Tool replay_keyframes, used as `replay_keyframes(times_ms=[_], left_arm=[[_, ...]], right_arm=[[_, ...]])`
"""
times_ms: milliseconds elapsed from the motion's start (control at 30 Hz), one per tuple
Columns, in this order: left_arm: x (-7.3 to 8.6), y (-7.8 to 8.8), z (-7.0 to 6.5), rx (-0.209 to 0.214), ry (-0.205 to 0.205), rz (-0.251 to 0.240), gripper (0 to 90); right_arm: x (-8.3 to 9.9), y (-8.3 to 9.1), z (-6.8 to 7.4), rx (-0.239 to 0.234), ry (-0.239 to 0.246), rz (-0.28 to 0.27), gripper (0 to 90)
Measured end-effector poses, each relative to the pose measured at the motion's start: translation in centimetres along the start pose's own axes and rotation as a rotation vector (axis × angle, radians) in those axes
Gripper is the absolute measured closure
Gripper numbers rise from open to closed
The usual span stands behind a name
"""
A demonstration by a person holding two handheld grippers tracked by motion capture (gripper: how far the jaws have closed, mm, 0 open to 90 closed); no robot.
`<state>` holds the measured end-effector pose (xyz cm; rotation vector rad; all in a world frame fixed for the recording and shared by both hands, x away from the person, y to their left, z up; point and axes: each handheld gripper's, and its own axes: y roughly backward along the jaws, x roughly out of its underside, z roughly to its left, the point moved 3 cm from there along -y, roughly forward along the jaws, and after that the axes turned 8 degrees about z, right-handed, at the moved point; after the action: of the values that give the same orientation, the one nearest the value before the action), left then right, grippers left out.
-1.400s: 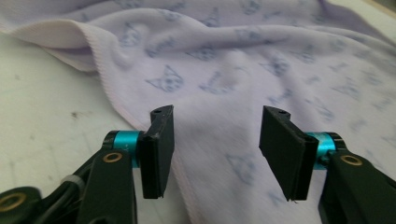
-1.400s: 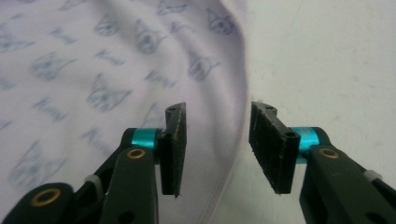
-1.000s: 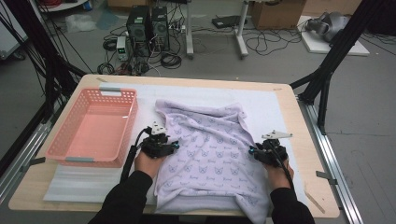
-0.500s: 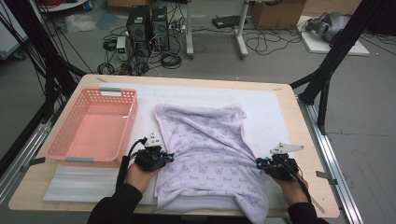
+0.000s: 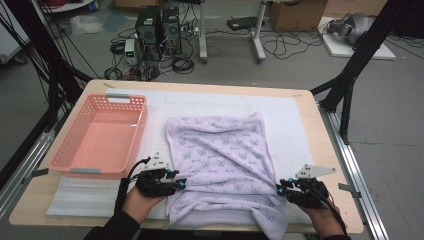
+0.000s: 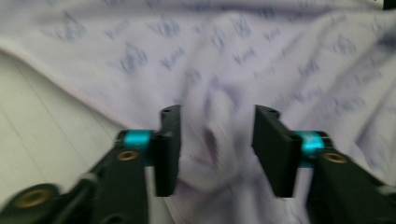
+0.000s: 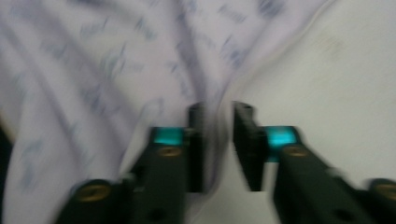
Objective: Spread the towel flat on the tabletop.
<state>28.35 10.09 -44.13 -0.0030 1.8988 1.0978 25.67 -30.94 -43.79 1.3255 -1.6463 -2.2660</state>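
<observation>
High view, my hands drawn back toward six o'clock since the earlier frame, pale lilac printed cloth (image 5: 220, 160) spread mid-table, left gripper (image 5: 181, 183) jaws just opened, released, right gripper (image 5: 281, 189) likewise parted, cloth edge between both.

Both gripper views are smeared by motion, so the print on the cloth (image 6: 261, 60) cannot be read there, and whether the right gripper (image 7: 218, 140) pinches the fold between its narrow-set jaws cannot be told. In the high view the cloth's near hem (image 5: 225, 227) hangs over the table (image 5: 320, 125) edge. The person's forearms are cut off by the bottom border.
</observation>
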Motion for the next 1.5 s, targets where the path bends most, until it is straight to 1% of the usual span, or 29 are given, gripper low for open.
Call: replay_keyframes(times_ms=[33,67,133,200,233,300,333,400,433,467,533,567,600,633,667,700,733,800,867,900,933,967,1033,1100,1167,1300,1367,1400,1500], left_arm=[[-0.4,0.0,0.2,-0.008,0.007,-0.013,47.8],[-1.1,-0.2,0.6,-0.023,0.016,-0.042,46.2],[-2.3,-0.7,1.4,-0.05,0.013,-0.066,45.0],[-3.3,-1.6,2.4,-0.082,0.027,-0.085,44.0],[-3.7,-2.1,2.9,-0.108,0.034,-0.088,44.0],[-4.3,-3.0,3.8,-0.141,0.067,-0.091,44.9],[-4.4,-3.5,4.2,-0.152,0.074,-0.085,45.0],[-4.4,-4.5,4.9,-0.163,0.096,-0.071,45.1],[-4.4,-4.9,5.1,-0.174,0.101,-0.052,44.8],[-4.2,-5.3,5.3,-0.184,0.108,-0.037,43.8],[-4.0,-6.1,5.4,-0.177,0.114,0.005,43.2],[-3.9,-6.3,5.2,-0.19,0.096,0.007,43.1],[-3.9,-6.3,5.1,-0.221,0.064,0.022,46.2],[-3.9,-6.2,4.9,-0.238,0.038,0.03,54.4],[-3.8,-6.1,4.9,-0.225,0.031,0.041,69.0],[-3.7,-5.9,4.8,-0.209,0.025,0.054,80.7],[-3.6,-5.7,4.6,-0.2,0.008,0.07,84.3],[-3.4,-5.2,4.3,-0.173,-0.015,0.099,85.8],[-3.0,-4.7,3.9,-0.148,-0.018,0.115,86.0],[-2.9,-4.5,3.6,-0.14,-0.025,0.115,86.1],[-2.7,-4.2,3.4,-0.125,-0.023,0.104,86.1],[-2.4,-4.0,3.1,-0.114,-0.025,0.105,86.1],[-1.9,-3.7,2.7,-0.092,-0.024,0.104,86.1],[-1.1,-3.4,2.3,-0.059,-0.016,0.102,86.2],[-0.6,-3.0,1.8,-0.037,-0.011,0.097,86.2],[0.1,-2.3,0.6,0.008,-0.041,0.116,86.5],[0.4,-1.9,0.1,0.027,-0.029,0.121,86.6],[0.5,-1.7,-0.1,0.034,-0.04,0.121,86.5],[0.8,-1.0,-0.8,0.076,-0.044,0.118,86.5]], right_arm=[[-0.6,-0.1,-0.3,0.009,-0.013,-0.026,62.7],[-1.1,-0.1,-0.5,0.023,-0.018,-0.039,59.7],[-2.7,-0.8,-1.2,0.058,-0.028,-0.072,58.8],[-4.2,-1.8,-1.9,0.083,-0.038,-0.093,55.3],[-4.9,-2.4,-2.2,0.096,-0.046,-0.097,55.3],[-6.2,-3.9,-2.7,0.12,-0.046,-0.092,54.1],[-6.6,-4.7,-2.8,0.129,-0.05,-0.08,53.4],[-7.3,-6.1,-3.1,0.149,-0.045,-0.043,53.3],[-7.6,-6.7,-3.2,0.153,-0.042,-0.037,54.1],[-7.7,-7.2,-3.4,0.156,-0.037,-0.026,56.8],[-7.7,-8.1,-3.7,0.15,-0.041,0.007,64.1],[-7.6,-8.4,-3.8,0.141,-0.036,0.02,69.4],[-7.6,-8.4,-3.8,0.125,-0.039,0.012,79.5],[-7.6,-8.3,-3.8,0.113,-0.025,0.016,86.0],[-7.6,-8.3,-3.6,0.118,-0.014,0.024,86.8],[-7.5,-8.1,-3.5,0.112,-0.011,0.028,87.3],[-7.4,-7.9,-3.4,0.1,-0.007,0.036,87.6],[-6.9,-7.4,-3.1,0.082,0.003,0.039,87.7],[-6.2,-6.8,-2.8,0.056,0.006,0.027,87.7],[-5.8,-6.5,-2.7,0.054,0.009,0.022,87.7],[-5.4,-6.1,-2.6,0.048,0.007,0.017,87.7],[-5.1,-5.7,-2.5,0.037,-0.001,0.009,87.7],[-4.2,-5.0,-2.2,0.031,0.005,0.003,87.7],[-3.4,-4.3,-1.8,0.026,0.01,0.009,87.7],[-2.7,-3.6,-1.3,0.017,0.019,0.016,87.7],[-1.5,-2.0,-0.6,-0.004,0.029,0.023,87.7],[-1.0,-1.4,-0.2,-0.017,0.031,0.03,87.7],[-0.8,-1.2,-0.1,-0.019,0.041,0.036,87.8],[0.0,-0.8,0.5,-0.037,0.055,0.063,87.8]])
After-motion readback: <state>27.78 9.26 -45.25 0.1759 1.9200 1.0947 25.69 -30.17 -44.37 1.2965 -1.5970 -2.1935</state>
